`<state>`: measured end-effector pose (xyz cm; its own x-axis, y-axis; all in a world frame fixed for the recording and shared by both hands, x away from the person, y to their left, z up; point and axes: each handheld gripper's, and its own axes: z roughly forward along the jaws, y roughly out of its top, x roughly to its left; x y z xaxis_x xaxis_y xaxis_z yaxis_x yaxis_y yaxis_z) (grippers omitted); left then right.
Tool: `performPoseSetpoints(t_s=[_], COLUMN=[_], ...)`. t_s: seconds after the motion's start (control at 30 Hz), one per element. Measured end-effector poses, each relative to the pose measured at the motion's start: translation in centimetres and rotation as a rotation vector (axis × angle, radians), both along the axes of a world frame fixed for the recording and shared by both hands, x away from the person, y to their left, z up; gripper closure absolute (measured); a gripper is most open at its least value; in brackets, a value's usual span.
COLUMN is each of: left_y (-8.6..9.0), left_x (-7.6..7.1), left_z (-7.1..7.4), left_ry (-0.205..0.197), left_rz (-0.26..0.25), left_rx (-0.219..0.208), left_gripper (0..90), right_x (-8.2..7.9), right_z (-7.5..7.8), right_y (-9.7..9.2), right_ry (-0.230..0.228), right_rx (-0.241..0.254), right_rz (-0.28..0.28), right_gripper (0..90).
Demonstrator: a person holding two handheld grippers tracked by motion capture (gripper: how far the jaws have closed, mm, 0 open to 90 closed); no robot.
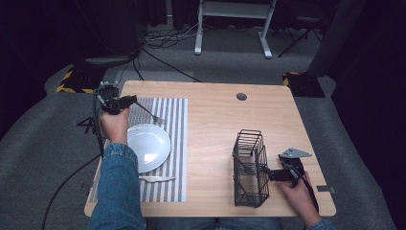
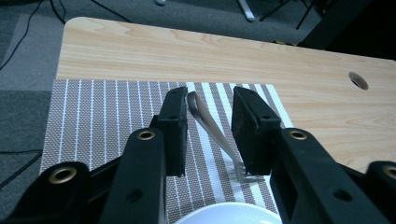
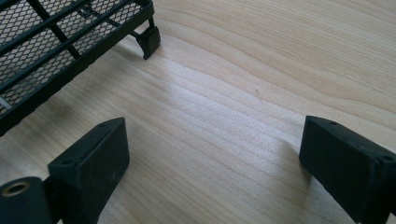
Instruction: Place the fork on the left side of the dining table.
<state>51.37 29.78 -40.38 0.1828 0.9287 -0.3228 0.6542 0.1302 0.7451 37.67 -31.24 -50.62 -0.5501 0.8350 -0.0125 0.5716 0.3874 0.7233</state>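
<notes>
While the left tongs [image 2: 209, 128] stand parted astride the fork [image 2: 215, 136] on the striped placemat [image 2: 93, 116] | handle pointing away, tines toward the plate [image 1: 149, 146] (pads apart) | right tongs [image 3: 212, 163] open beside the wire caddy [image 1: 250, 167].

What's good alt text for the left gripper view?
The left gripper has its two black jaws parted around a silver fork that lies on a striped placemat, the pads not clearly pressing on it. The rim of a white plate sits at the bottom edge, and the wooden table stretches beyond the mat.
</notes>
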Motion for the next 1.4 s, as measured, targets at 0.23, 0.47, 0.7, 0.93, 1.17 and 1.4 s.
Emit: performPoseSetpoints(t_s=[0.23, 0.47, 0.7, 0.93, 1.17, 1.4], left_y=[0.9, 1.6, 1.8, 2.3, 2.6, 2.8], left_x=[-0.3, -0.4, -0.2, -0.1, 0.4, 0.9], left_z=[-0.5, -1.6, -2.5, -3.6, -4.7, -5.7], left_ry=[0.018, 0.077, 0.127, 0.172, 0.246, 0.292], left_rz=[0.017, 0.043, 0.058, 0.079, 0.097, 0.113], left_rx=[0.005, 0.003, -0.012, -0.011, -0.02, -0.042], left_gripper=[64.6, 64.0, 62.5, 62.1, 60.9, 58.2], right_x=[0.0, 0.0, 0.0, 0.0, 0.0, 0.0], right_z=[0.0, 0.0, 0.0, 0.0, 0.0, 0.0], right_y=[0.0, 0.0, 0.0, 0.0, 0.0, 0.0], right_ry=[0.0, 0.001, 0.0, 0.001, 0.001, 0.001], right_rx=[0.0, 0.0, 0.0, 0.0, 0.0, 0.001], right_rz=[0.0, -0.001, 0.0, 0.0, 0.0, 0.0], right_gripper=[8.5, 8.5, 8.5, 8.5, 8.5, 8.5])
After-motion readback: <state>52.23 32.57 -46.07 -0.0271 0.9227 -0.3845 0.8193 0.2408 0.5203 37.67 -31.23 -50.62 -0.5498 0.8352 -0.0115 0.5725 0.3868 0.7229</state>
